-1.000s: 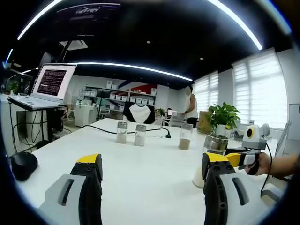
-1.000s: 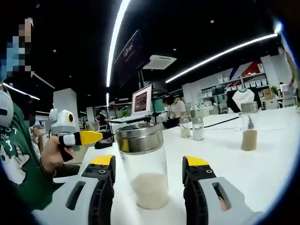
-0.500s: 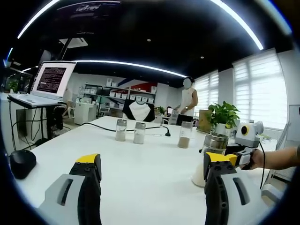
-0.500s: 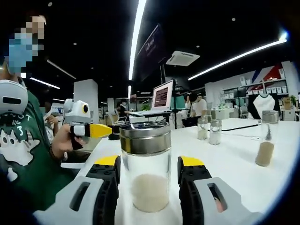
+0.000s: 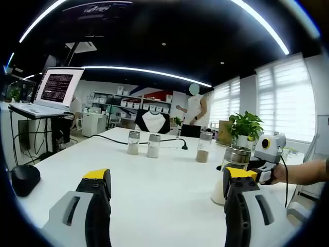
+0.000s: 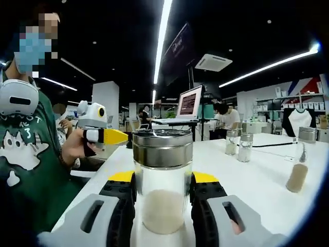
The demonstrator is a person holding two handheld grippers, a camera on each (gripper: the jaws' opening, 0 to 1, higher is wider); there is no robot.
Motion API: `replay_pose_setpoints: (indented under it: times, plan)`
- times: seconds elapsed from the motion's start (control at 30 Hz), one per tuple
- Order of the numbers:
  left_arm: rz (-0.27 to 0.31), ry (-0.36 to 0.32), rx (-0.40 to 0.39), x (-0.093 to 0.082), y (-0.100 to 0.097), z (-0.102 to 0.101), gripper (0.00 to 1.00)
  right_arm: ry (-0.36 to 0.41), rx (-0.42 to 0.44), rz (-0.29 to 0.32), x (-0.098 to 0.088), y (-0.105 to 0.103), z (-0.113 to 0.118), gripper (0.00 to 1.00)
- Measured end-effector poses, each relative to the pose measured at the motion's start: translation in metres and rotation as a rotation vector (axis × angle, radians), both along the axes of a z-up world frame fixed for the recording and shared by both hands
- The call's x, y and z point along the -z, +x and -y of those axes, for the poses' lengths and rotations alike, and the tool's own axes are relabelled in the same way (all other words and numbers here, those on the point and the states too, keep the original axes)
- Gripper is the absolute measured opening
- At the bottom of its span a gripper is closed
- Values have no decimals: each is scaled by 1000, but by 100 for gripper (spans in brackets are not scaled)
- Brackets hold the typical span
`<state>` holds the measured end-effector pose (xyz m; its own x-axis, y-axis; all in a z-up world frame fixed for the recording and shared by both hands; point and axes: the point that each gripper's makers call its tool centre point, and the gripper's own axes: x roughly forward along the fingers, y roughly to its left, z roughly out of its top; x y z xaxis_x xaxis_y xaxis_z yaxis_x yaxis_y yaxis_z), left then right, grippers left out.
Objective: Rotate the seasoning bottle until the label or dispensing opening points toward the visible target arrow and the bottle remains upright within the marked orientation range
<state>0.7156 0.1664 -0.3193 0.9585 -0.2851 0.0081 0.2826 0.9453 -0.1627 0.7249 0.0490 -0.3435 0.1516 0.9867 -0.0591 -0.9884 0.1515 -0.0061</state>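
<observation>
1. Seasoning bottle (image 6: 162, 188): glass, metal cap, pale grains at the bottom; stood upright on the white table (image 5: 154, 185), near its edge.
2. Right claw (image 6: 162, 193): clenched on the seasoning bottle, a yellow-tipped jaw against each side.
3. Left claw (image 5: 167, 198): released, jaws wide apart above bare table.
4. Three small shakers (image 5: 153, 146): upright, farther back.
5. Laptop (image 5: 49, 95): on a stand to the left.

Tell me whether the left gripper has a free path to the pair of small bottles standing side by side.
Probably yes. The left gripper is open, holds nothing, and bare white table lies between it and the two small bottles.
</observation>
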Motion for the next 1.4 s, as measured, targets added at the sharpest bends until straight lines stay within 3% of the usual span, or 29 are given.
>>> replay_pose_setpoints:
  times: [0.73,1.4]
  plan:
    - [6,2,-3,0,0,-2,95,-3,13,10,2,0,0,39]
    - [8,0,5,-1,0,-1,95,-20,87,4,3,3,0,39]
